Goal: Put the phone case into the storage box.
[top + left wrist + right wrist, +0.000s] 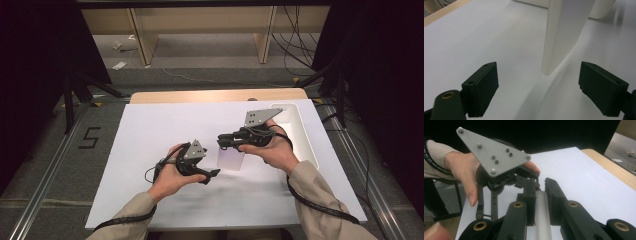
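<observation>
A thin, flat white plastic piece (pixel 231 160) hangs edge-down over the middle of the white table, and my right gripper (pixel 222 141) is shut on its top edge. In the right gripper view the piece (pixel 541 212) sits pinched between the two black jaws of the right gripper (pixel 541 187). My left gripper (pixel 212 175) is open, just left of and below the piece. In the left gripper view the piece's lower corner (pixel 564 32) hangs a little beyond the wide gap of the left gripper (pixel 539 87), touching neither jaw.
A white rectangular tray (pixel 300 131) lies at the table's right rear, and its wall (pixel 599 10) shows behind the piece. A wooden table edge (pixel 215 95) runs along the back. The left gripper's grey plate (pixel 494 157) is close to the right jaws.
</observation>
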The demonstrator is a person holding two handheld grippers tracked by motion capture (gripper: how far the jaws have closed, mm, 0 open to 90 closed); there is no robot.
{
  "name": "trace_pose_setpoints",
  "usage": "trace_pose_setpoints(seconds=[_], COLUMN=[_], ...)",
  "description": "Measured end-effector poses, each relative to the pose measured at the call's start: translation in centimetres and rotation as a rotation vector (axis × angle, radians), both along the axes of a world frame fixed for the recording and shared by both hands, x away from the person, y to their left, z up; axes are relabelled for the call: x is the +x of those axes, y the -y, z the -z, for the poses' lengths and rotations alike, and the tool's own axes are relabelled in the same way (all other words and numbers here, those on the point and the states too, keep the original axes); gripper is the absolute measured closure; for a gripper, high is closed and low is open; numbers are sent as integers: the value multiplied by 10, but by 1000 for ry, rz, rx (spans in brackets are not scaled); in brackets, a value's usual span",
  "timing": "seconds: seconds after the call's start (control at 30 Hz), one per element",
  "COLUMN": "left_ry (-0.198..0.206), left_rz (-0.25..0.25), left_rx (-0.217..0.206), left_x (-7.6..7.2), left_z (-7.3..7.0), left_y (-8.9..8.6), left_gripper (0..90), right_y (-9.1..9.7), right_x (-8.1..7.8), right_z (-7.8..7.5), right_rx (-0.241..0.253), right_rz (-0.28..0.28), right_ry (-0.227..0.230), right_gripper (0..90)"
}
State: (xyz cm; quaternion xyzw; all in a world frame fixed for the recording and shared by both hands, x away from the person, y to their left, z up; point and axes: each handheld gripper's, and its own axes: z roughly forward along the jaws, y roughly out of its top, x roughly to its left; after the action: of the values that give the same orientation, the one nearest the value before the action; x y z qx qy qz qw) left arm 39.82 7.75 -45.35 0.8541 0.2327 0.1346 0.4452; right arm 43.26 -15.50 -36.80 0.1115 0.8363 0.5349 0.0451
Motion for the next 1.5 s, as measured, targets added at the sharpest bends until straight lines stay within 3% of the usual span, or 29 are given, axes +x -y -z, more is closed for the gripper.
trace_pose_setpoints(seconds=[0.57,1.03,1.2,1.5], left_ry=[3,10,3,-20], left_rz=[60,132,160,170], left_rx=[-10,-17,-26,-29], left_x=[-1,-1,-2,0], left_z=[4,7,6,3], left_y=[8,13,13,8], left_gripper=[301,487,598,735], right_y=[-4,-6,-7,-6], right_x=[-2,-3,-3,-3], right_z=[-1,0,1,0], right_rx=[19,39,44,52], right_rz=[-25,-45,-55,-80], right_ry=[-11,-29,-32,-34], right_gripper=[801,801,801,762])
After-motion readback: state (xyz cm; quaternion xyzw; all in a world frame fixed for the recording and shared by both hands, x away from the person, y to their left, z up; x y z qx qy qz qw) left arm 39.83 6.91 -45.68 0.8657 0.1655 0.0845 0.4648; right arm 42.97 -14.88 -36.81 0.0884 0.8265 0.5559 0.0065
